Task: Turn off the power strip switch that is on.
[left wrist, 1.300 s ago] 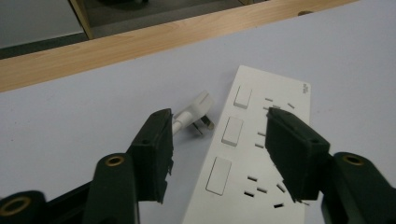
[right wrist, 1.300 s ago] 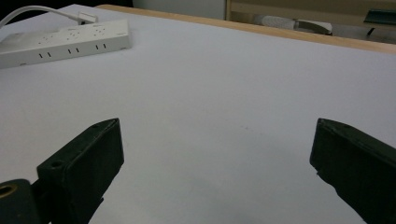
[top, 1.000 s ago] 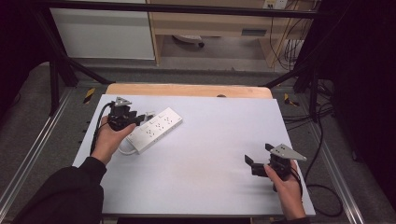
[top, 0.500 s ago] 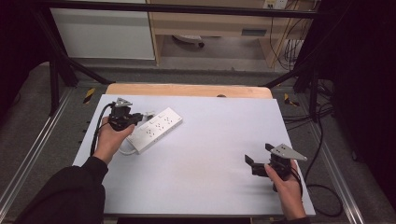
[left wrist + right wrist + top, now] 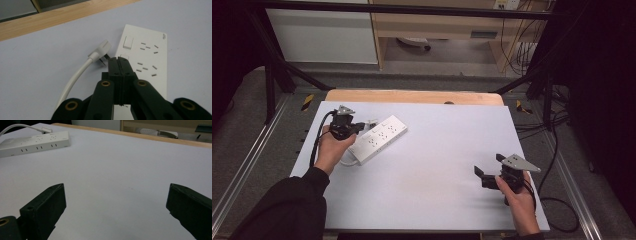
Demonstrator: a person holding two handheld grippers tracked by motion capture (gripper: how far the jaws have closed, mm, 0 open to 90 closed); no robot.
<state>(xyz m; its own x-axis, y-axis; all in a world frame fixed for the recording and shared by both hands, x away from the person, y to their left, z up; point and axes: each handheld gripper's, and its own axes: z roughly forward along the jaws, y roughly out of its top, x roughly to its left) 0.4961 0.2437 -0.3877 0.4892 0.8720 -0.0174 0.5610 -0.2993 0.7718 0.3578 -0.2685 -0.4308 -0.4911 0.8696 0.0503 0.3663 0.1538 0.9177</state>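
Jaws: left gripper (image 5: pixel 119 62) pressed together, empty, tips over white plastic power strip (image 5: pixel 147 62), its white plug (image 5: pixel 101 51) just left | right gripper (image 5: pixel 115 210) wide apart, idle | step: likely approach; next: part jaws to grasp plug.

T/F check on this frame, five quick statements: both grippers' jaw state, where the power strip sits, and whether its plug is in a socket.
1. The left gripper has its jaws pressed together with nothing between them. True.
2. The right gripper is clamped on the power strip. False: its jaws stand wide apart over bare table, far from the power strip.
3. The plug is pushed into a socket. False: it lies on the table beside the strip, prongs exposed.
4. The strip lies near the person's left hand. True.
5. The strip is black. False: it is white, as is its cable.
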